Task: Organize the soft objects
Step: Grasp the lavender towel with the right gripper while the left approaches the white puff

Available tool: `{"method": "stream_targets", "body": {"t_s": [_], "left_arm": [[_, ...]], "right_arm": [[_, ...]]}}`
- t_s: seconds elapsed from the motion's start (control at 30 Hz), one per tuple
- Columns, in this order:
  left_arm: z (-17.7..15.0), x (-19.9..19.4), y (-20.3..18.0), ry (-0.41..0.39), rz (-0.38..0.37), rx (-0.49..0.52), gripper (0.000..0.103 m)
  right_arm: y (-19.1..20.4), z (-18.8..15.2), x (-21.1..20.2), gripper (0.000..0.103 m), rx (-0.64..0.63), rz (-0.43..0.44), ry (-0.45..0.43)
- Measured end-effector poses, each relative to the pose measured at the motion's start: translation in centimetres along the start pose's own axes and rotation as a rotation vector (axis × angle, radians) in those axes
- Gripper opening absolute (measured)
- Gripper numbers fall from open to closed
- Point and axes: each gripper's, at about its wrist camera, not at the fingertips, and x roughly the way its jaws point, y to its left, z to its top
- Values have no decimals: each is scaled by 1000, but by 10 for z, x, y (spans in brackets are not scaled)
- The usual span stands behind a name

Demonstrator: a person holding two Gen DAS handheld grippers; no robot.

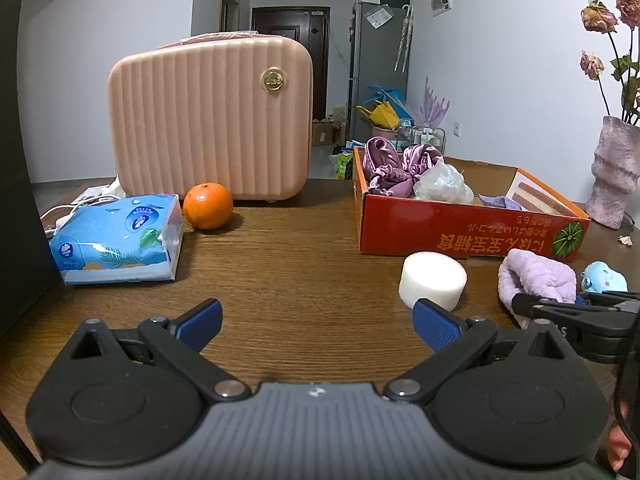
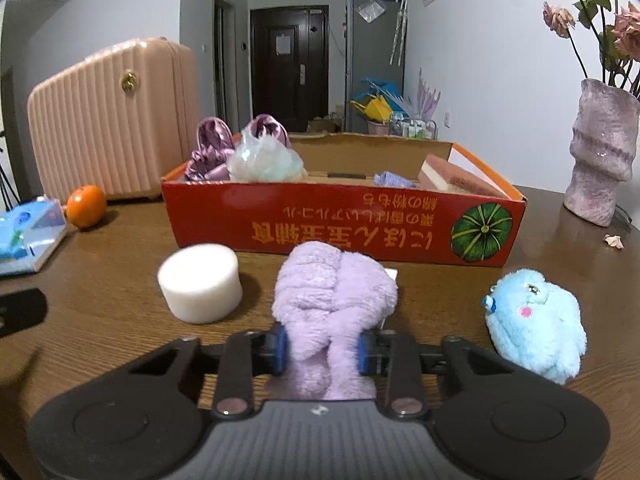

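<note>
the right claw has its blue pads pressed into the near end of the fluffy lilac cloth, which bunches up between them and lies on the table just in front of the red cardboard box; the grip looks made but the cloth is not yet lifted. the left claw hangs over bare table with its fingers spread wide and nothing between them. the box already holds a fair share: purple satin scrunchies and a pale mesh puff at its left end, a small lilac scrap and a pink-and-cream sponge toward the right. outside it remain the white foam cylinder to the left of the cloth and the blue plush toy to its right, so by my reckoning the job is about half done, with three soft pieces left counting the one in hand. the orange, tissue pack and pink case further left likely stay put
</note>
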Motion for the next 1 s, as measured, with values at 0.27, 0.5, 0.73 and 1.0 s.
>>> {"method": "stream_targets", "body": {"t_s": [0.27, 0.5, 0.73, 1.0], "left_arm": [[0, 1, 0, 0, 1, -3, 103], [-2, 2, -1, -5, 11, 1, 103], [-2, 9, -7, -13, 43, 14, 103], [3, 22, -24, -11, 50, 9, 103]], "right_arm": [[-8, 3, -19, 23, 28, 50, -80], [-13, 5, -33, 23, -1, 47, -161], [-31, 9, -35, 23, 7, 27, -192], [-63, 14, -30, 23, 32, -13, -209]]}}
